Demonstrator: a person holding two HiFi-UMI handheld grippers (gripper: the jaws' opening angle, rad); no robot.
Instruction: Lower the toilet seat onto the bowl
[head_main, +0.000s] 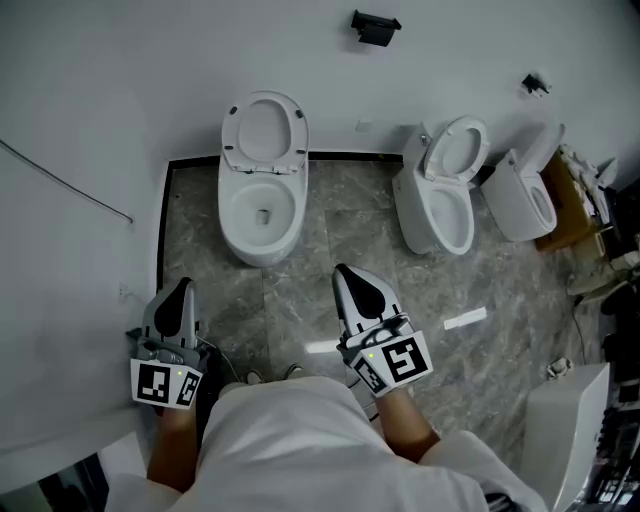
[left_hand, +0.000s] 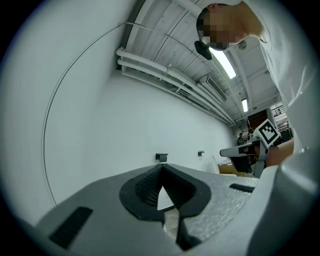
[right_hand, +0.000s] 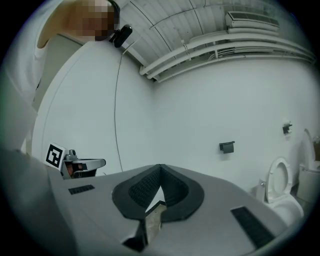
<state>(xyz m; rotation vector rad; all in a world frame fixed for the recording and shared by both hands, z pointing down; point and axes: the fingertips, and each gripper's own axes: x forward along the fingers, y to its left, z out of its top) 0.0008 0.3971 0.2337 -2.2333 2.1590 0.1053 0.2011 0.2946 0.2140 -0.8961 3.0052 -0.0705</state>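
Note:
A white toilet (head_main: 260, 215) stands against the far wall, its seat (head_main: 263, 130) tipped up and leaning back over the open bowl. A second toilet (head_main: 445, 190) to its right also has its seat raised; it shows at the right edge of the right gripper view as toilet (right_hand: 280, 185). Both grippers are held level, well short of the toilets, above the marble floor. My left gripper (head_main: 183, 288) (left_hand: 162, 167) is shut and empty. My right gripper (head_main: 345, 270) (right_hand: 160, 167) is shut too, with nothing in it.
A black holder (head_main: 375, 27) hangs on the wall above the toilets. A third white fixture (head_main: 520, 195) and a cardboard box (head_main: 568, 205) crowd the right side. A white strip (head_main: 465, 320) lies on the floor. A thin cable (head_main: 70, 185) runs along the left wall.

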